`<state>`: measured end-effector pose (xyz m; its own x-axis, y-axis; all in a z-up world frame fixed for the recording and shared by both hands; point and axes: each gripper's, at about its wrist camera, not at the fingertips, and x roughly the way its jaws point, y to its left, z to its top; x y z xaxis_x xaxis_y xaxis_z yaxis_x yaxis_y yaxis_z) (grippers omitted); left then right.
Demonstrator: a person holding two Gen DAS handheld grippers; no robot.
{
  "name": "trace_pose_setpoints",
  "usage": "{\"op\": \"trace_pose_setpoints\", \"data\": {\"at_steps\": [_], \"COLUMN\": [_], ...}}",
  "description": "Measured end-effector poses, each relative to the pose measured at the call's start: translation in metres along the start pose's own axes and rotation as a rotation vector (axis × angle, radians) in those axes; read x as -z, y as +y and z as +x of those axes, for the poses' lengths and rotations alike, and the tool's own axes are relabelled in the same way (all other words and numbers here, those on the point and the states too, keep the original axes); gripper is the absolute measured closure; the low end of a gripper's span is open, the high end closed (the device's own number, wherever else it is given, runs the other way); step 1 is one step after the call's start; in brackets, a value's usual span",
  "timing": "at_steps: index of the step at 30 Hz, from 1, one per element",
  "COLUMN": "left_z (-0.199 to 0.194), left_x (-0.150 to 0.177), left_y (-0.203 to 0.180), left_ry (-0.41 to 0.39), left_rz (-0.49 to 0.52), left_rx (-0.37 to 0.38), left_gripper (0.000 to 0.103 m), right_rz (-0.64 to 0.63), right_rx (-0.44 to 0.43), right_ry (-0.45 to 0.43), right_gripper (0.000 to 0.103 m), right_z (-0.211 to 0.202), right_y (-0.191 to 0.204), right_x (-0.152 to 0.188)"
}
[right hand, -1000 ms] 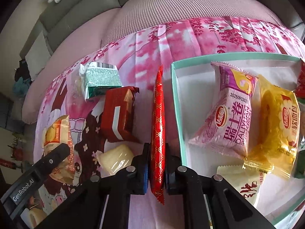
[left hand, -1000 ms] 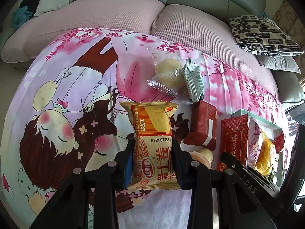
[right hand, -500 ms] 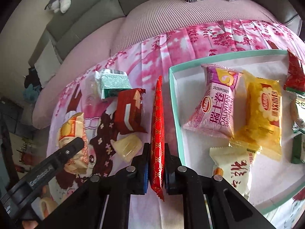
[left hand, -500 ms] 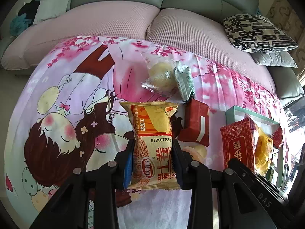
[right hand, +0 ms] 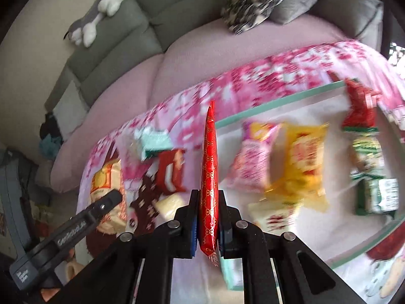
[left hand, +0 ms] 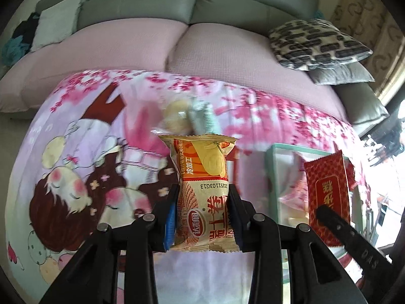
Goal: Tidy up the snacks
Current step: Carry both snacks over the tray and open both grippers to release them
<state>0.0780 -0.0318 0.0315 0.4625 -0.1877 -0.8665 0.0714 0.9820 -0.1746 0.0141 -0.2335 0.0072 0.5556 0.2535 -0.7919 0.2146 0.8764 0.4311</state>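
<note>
A pink blossom-printed cloth with a cartoon girl (left hand: 83, 177) is covering the surface in the lower half of both views, and a pink-covered grey sofa (left hand: 131, 43) is filling the top. A black-and-white patterned cushion (left hand: 316, 43) is lying at the upper right of the left wrist view; a grey and white plush toy (right hand: 93, 17) is resting on the sofa back at the upper left of the right wrist view.

Loose snacks are lying on the cloth left of centre in the right wrist view: a blurred mint-green packet (right hand: 154, 141), a dark red packet with a white stripe (right hand: 172, 174) and a pale yellow clear-wrapped cake (right hand: 169, 204).

A shallow white tray with a mint-green rim (right hand: 278, 101) is occupying the right half of that view. Inside it are lying a pink packet (right hand: 250, 162), a yellow packet (right hand: 303, 167), a cream packet with red print (right hand: 276, 219) and red and green packets (right hand: 367, 152) near its right edge.

The left gripper (left hand: 202, 215) is pinching an orange and cream swiss-roll packet (left hand: 205, 190) by its lower half, at centre frame above the cloth. The right gripper (right hand: 208, 223) is squeezing a flat red gold-patterned packet (right hand: 209, 177) edge-on, over the tray's left rim.
</note>
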Motion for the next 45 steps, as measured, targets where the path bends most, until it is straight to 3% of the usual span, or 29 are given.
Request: {"op": "trace_pose_setpoints", "data": {"at_steps": [13, 16, 26, 35, 45], "left_z": [0.018, 0.026, 0.050, 0.063, 0.074], "left_x": [0.014, 0.019, 0.035, 0.039, 0.039], "left_y": [-0.099, -0.115, -0.128, -0.132, -0.138], "left_ry": [0.045, 0.070, 0.137, 0.143, 0.153], "left_rz": [0.219, 0.251, 0.283, 0.280, 0.295], "left_rx": [0.095, 0.105, 0.089, 0.089, 0.092], "left_gripper": [0.065, 0.065, 0.065, 0.065, 0.065], "right_rz": [0.178, 0.213, 0.212, 0.206, 0.202], "right_rx": [0.214, 0.214, 0.275, 0.272, 0.286], "right_ry": [-0.102, -0.102, -0.050, 0.009, 0.015], "right_gripper": [0.091, 0.090, 0.090, 0.090, 0.089], "right_z": [-0.031, -0.033, -0.016, 0.004, 0.004], "right_y": [-0.089, -0.104, -0.120, -0.123, -0.122], "right_x": [-0.024, -0.025, -0.024, -0.020, -0.022]}}
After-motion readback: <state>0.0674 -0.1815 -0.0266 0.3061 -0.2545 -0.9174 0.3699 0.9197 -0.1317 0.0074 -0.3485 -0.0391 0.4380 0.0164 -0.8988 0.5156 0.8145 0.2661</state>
